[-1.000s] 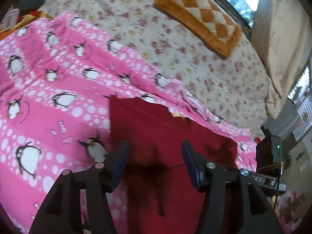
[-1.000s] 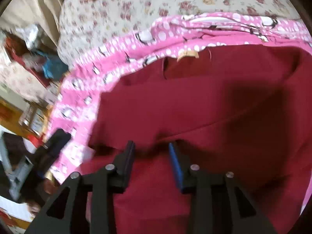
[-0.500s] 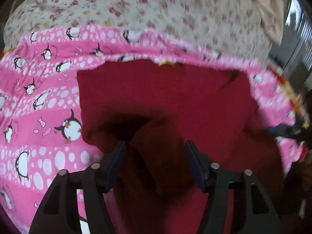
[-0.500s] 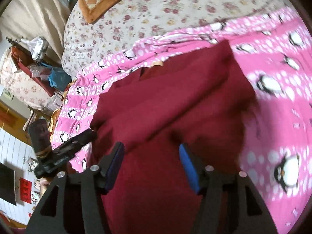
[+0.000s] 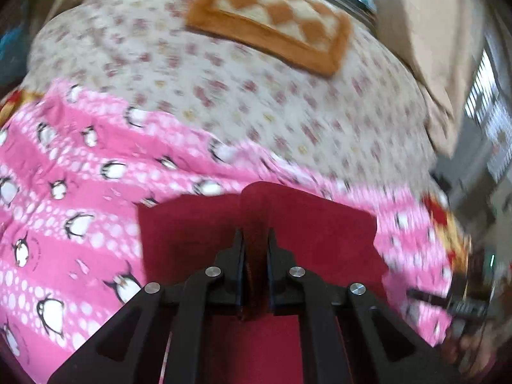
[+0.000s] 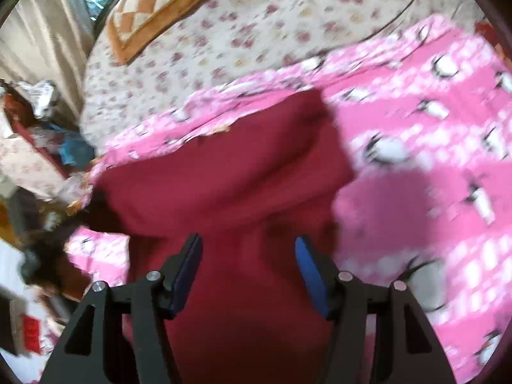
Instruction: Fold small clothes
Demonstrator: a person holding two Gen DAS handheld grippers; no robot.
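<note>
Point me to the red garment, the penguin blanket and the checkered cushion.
red garment (image 6: 243,172): right wrist view, middle of cloth.
penguin blanket (image 5: 80,192): left wrist view, bare pink area.
checkered cushion (image 5: 272,19): left wrist view, centre of pattern.

1. The garment (image 5: 198,224) is dark red, plain and soft, lying on pink penguin-print fabric (image 5: 64,192).
2. One fold stands up, pinched.
3. Its far edge shows a small tan label (image 6: 220,129).
</note>
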